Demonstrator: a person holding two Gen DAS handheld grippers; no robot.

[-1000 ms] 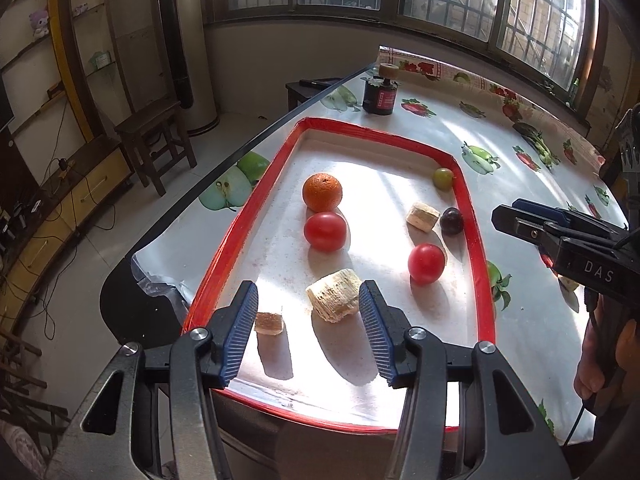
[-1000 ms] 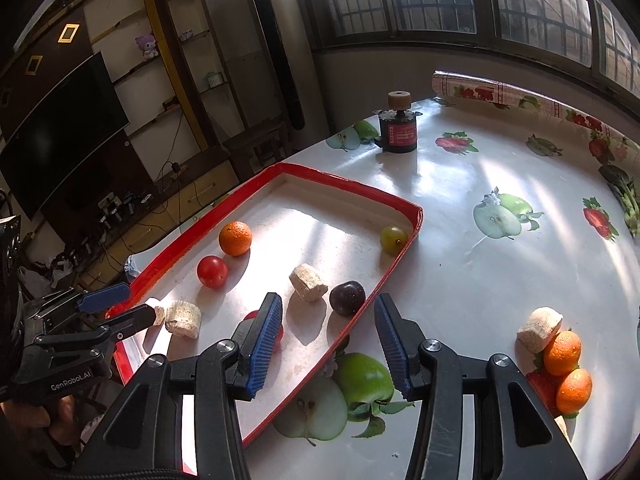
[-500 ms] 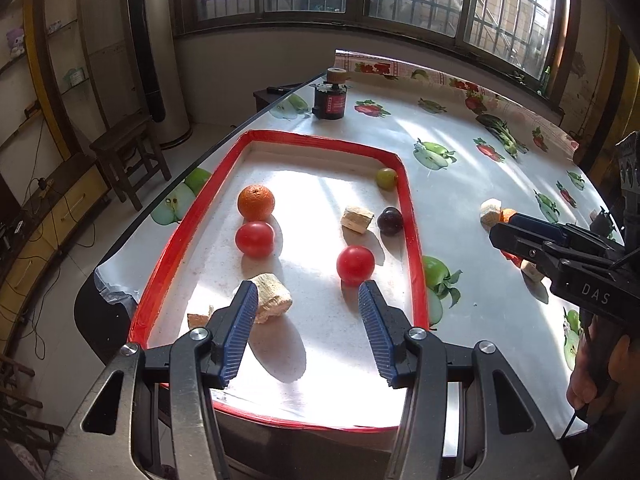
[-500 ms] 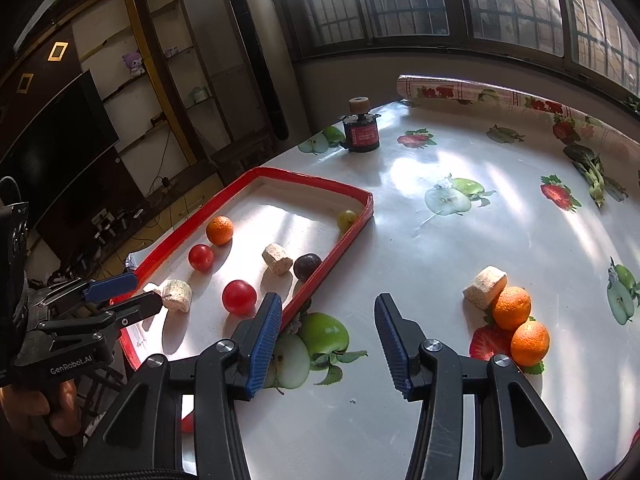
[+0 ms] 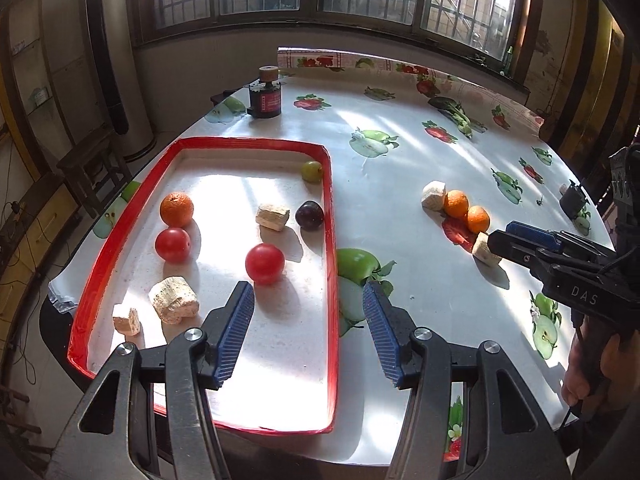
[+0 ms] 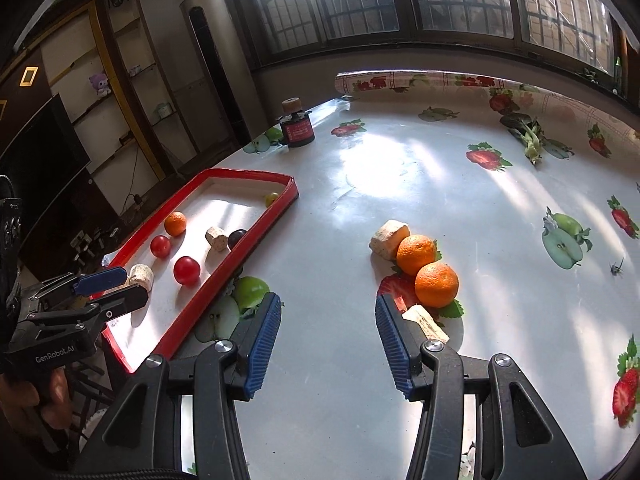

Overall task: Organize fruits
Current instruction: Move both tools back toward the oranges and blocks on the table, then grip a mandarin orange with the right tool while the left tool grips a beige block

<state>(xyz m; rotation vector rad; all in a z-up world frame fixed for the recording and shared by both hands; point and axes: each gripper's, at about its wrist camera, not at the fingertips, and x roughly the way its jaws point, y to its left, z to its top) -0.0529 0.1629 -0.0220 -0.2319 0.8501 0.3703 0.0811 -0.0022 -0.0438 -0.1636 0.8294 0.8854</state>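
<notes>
The left hand-held gripper (image 5: 306,322) has its blue pads spread wide with nothing between them; its jaws have just been opening, and it hangs over the near right part of the red-rimmed tray (image 5: 329,216), one finger above the white tray floor and the other past the rim over the tabletop (image 5: 400,168). Just beyond its pads lies a red tomato (image 5: 264,263), and to the left of that a pale rough chunk (image 5: 174,305) with a smaller pale piece (image 5: 126,319) near the tray's near left corner. Further in are a second tomato (image 5: 173,244) and an orange (image 5: 176,209) (these two almost touching), a pale block (image 5: 272,216) and a dark plum (image 5: 309,215) close to the right rim, and a green grape-like fruit (image 5: 312,171) in the far right corner.

The right hand-held gripper (image 6: 328,338) is also open and empty, held above bare tabletop to the right of the tray. Its right finger stands just beside a flat pale slice (image 6: 426,322). Beyond that sit two oranges (image 6: 426,266) touching each other, with a pale chunk (image 6: 388,238) against the farther one. A small dark bottle with a cork top (image 6: 296,126) stands well apart at the tabletop's far left edge.
</notes>
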